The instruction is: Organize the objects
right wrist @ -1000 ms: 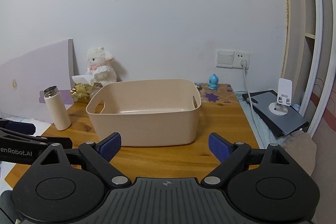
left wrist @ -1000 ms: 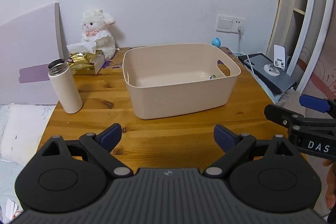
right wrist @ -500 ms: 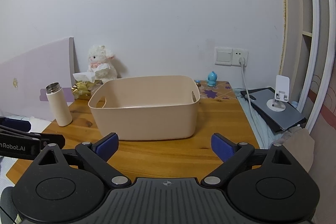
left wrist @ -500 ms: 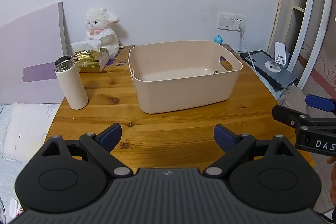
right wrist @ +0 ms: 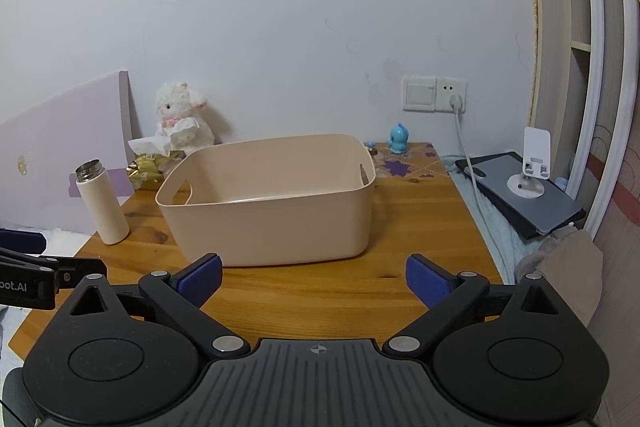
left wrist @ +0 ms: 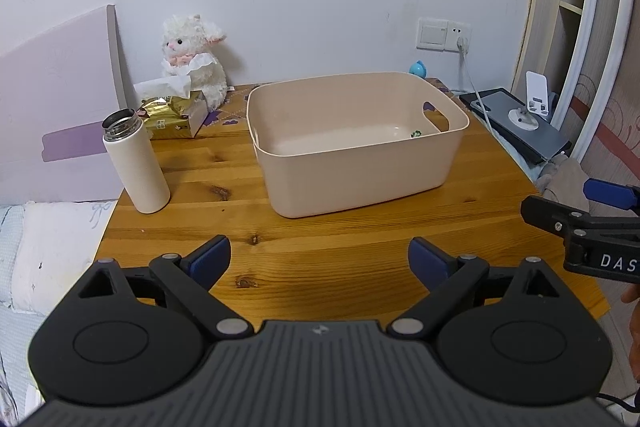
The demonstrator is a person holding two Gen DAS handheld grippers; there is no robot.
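Both grippers' fingers are spreading wide and gripping nothing, the left gripper [left wrist: 319, 259] and the right gripper [right wrist: 314, 277] hovering over the near edge of the wooden table [left wrist: 360, 243]. Beyond them a beige bin [left wrist: 360, 147] is sitting mid-table, a white flask [left wrist: 136, 163] is standing upright to its left, apart from it, and a plush lamb [left wrist: 192, 67] and a gold tissue pack [left wrist: 172, 115] are resting by the wall.

Table [left wrist: 360, 247]: varnished knotty wood. Bin [left wrist: 360, 167]: smooth matt plastic. Flask [left wrist: 136, 167]: matt body, shiny metal rim. Lamb toy [left wrist: 192, 63]: fluffy plush.
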